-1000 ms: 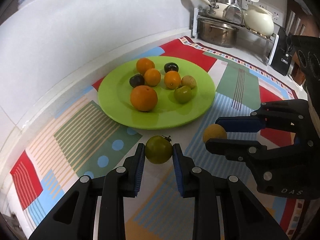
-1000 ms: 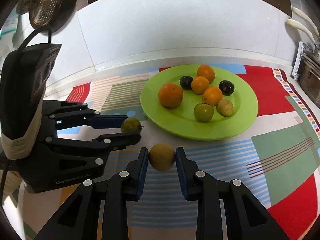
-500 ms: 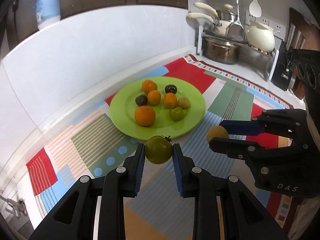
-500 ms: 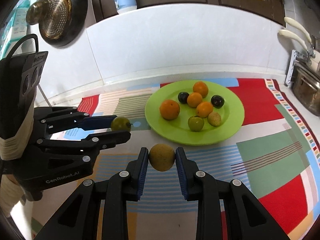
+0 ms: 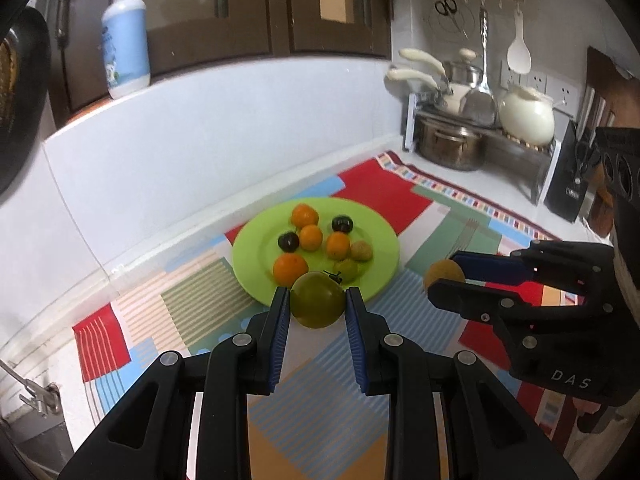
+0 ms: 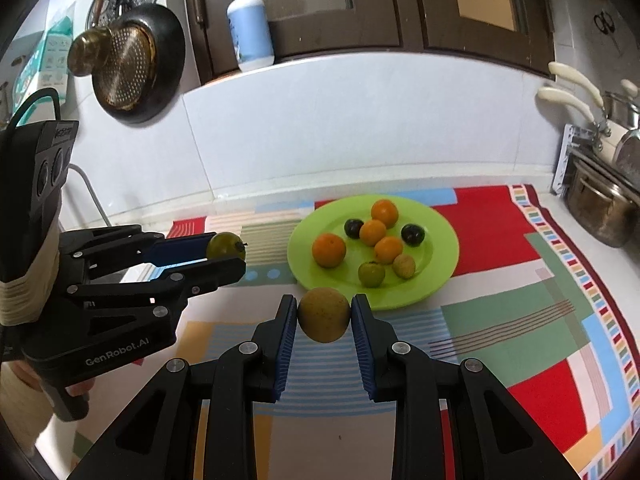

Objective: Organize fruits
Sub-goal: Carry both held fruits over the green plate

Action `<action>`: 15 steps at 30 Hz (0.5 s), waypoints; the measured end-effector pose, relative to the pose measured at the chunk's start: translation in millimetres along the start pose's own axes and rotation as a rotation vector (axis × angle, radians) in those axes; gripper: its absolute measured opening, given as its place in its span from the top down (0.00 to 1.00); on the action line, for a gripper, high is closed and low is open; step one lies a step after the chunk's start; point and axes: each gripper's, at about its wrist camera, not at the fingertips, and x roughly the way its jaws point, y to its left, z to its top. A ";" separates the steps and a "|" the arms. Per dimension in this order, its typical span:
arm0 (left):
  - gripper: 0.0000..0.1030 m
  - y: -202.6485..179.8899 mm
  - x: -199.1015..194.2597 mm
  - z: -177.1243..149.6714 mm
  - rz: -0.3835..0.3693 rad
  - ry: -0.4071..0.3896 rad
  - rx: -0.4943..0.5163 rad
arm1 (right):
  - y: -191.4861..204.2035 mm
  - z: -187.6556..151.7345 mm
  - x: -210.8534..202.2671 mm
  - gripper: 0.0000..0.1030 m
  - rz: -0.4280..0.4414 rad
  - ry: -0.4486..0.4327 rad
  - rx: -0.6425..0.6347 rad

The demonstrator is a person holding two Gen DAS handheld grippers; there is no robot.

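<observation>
Between left claw pads, green fruit

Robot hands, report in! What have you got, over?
Left gripper shut on green fruit. Right gripper shut on yellow-brown fruit. Green plate ahead, seven fruits on it. Path clear.

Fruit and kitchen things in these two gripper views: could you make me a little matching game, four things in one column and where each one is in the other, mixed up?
Things:
1. green fruit with a stem
2. yellow-brown fruit
3. two dark plums
4. pump bottle

Places:
A. on the ledge above the white wall
B. between the fingers of the right gripper
C. on the green plate
D. between the fingers of the left gripper

Pairs: 1-D, 2-B, 3-C, 4-A
</observation>
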 end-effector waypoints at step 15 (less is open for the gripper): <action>0.73 0.8 7.1 29.0 0.030 -0.051 -0.030 | -15.3 32.2 -10.7 0.72 -0.051 -0.080 -0.046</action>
